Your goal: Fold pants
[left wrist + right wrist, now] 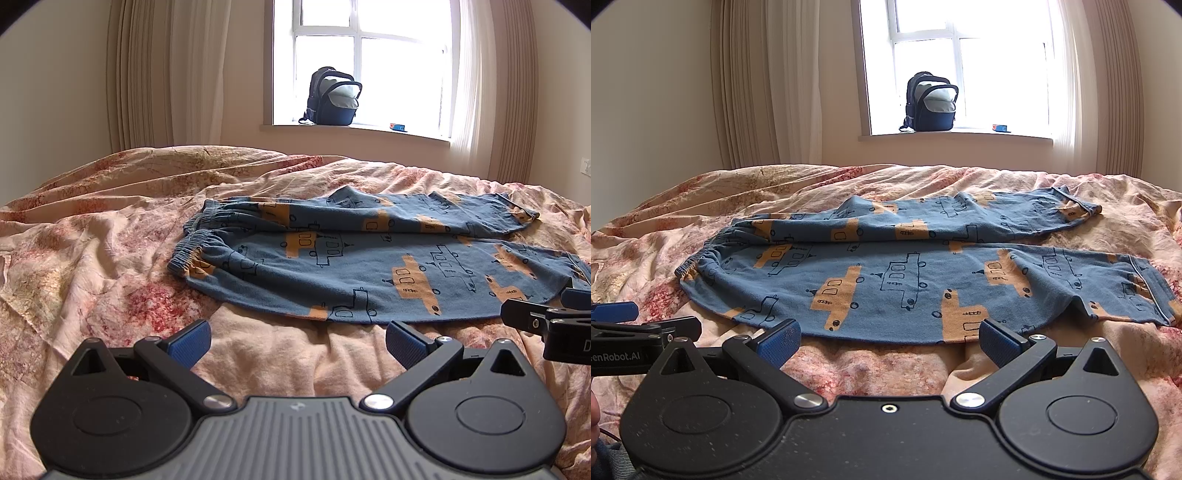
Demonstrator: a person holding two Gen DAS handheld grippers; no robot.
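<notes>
One pair of pants [905, 273], one backpack [932, 103], two grippers, one bedspread [868, 373].

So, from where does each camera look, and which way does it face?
Left wrist: on the open left claw, facing the window across blue boat-print cotton pants; the right claw tip shows at right.
Right wrist: on the open right claw, facing likewise.
Shared: pants, dark blue backpack on the sill.

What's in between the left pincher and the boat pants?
Only bare bedspread. In the left wrist view, the open left gripper sits just short of the pants, with nothing else lying on that strip.
</notes>
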